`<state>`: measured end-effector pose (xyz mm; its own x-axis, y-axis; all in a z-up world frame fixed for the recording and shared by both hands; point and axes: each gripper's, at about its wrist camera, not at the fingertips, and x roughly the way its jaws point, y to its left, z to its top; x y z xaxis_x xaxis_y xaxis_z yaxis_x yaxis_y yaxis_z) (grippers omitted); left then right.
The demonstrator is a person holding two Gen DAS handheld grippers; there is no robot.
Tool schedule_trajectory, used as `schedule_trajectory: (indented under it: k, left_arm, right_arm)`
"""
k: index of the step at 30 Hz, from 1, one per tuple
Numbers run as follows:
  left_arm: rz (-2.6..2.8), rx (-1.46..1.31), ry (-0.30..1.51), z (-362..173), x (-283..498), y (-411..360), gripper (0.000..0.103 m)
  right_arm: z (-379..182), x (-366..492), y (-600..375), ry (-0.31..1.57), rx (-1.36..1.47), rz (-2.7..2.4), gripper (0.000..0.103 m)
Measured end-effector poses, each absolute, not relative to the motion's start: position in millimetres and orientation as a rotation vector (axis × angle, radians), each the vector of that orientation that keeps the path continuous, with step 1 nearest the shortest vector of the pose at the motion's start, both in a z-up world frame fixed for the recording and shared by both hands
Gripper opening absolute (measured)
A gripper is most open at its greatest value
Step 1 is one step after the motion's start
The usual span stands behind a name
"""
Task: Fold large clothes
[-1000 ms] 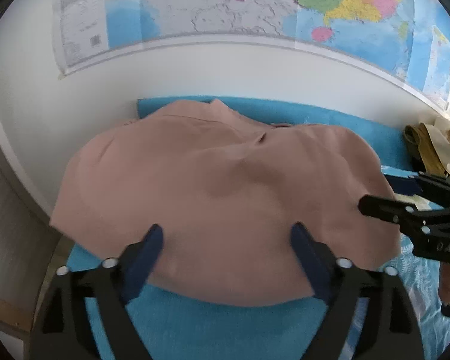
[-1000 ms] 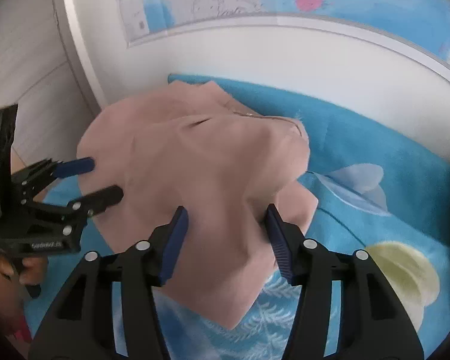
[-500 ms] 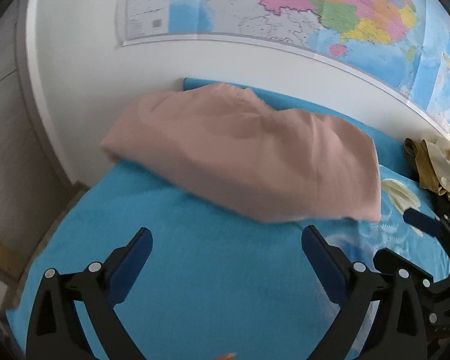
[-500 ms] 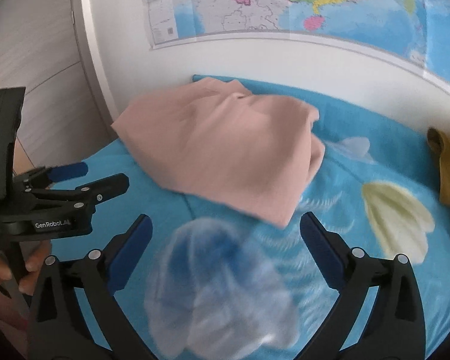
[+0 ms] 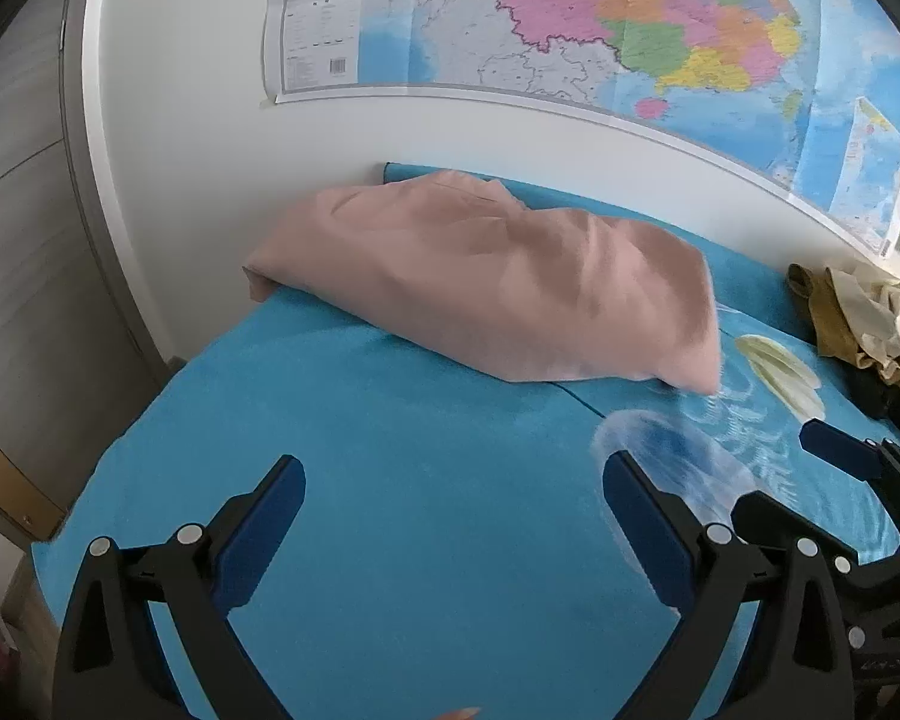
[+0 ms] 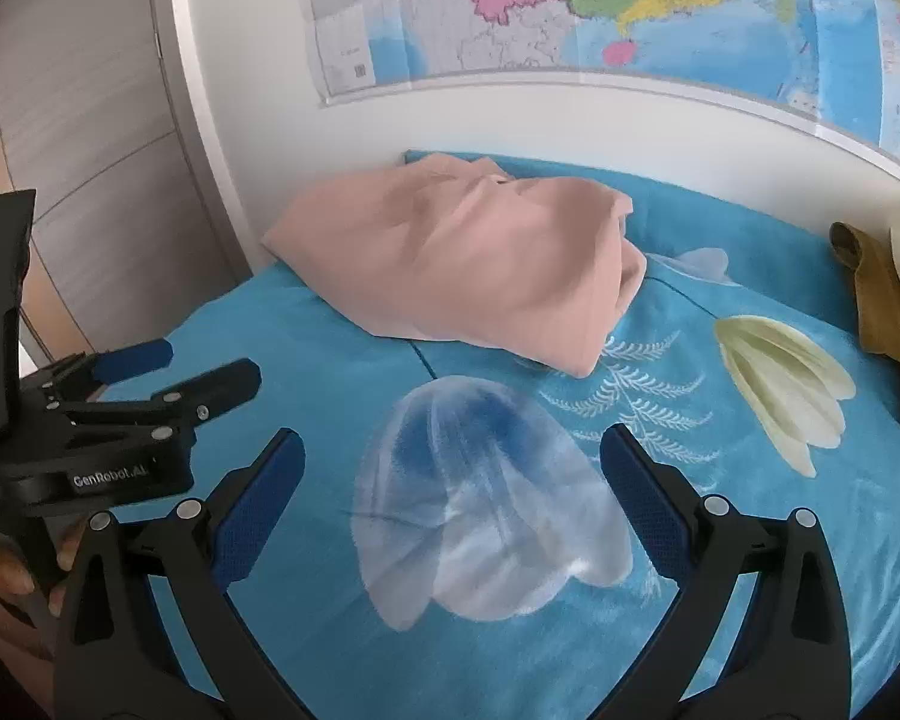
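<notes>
A folded pink garment (image 5: 498,282) (image 6: 468,264) lies at the far end of the blue bedcover (image 5: 390,456) (image 6: 720,480), close to the wall. My left gripper (image 5: 453,483) hangs well short of it, wide open, with only bare cover between its blue pads. My right gripper (image 6: 450,456) is also wide open and empty, over a pale jellyfish print (image 6: 486,498). Each gripper shows in the other's view: the right gripper (image 5: 840,480) at the right edge of the left wrist view, the left gripper (image 6: 150,378) at the left of the right wrist view, with a person's hand (image 6: 6,576) on its handle.
A heap of mustard and cream clothes (image 5: 858,318) (image 6: 888,288) lies at the far right of the bed. A wall map (image 5: 570,36) hangs above the bed. A wooden cabinet front (image 5: 24,240) stands to the left, past the bed's edge.
Both grippers let go of the pink garment, opened wide and pulled back from it. The garment now rests folded at the far end, smaller in both views.
</notes>
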<state>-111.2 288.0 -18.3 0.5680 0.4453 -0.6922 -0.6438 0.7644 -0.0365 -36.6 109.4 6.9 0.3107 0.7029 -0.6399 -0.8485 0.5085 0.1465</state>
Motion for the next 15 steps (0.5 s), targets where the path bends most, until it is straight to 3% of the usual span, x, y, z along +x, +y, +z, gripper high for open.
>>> schedule_trajectory:
  k: [15]
  left_arm:
    - [0.679, -0.260, 0.701, -10, -120, 265, 0.097]
  right_arm:
    - [15, -50, 91, 0.657, -0.224, 1.035, 0.097]
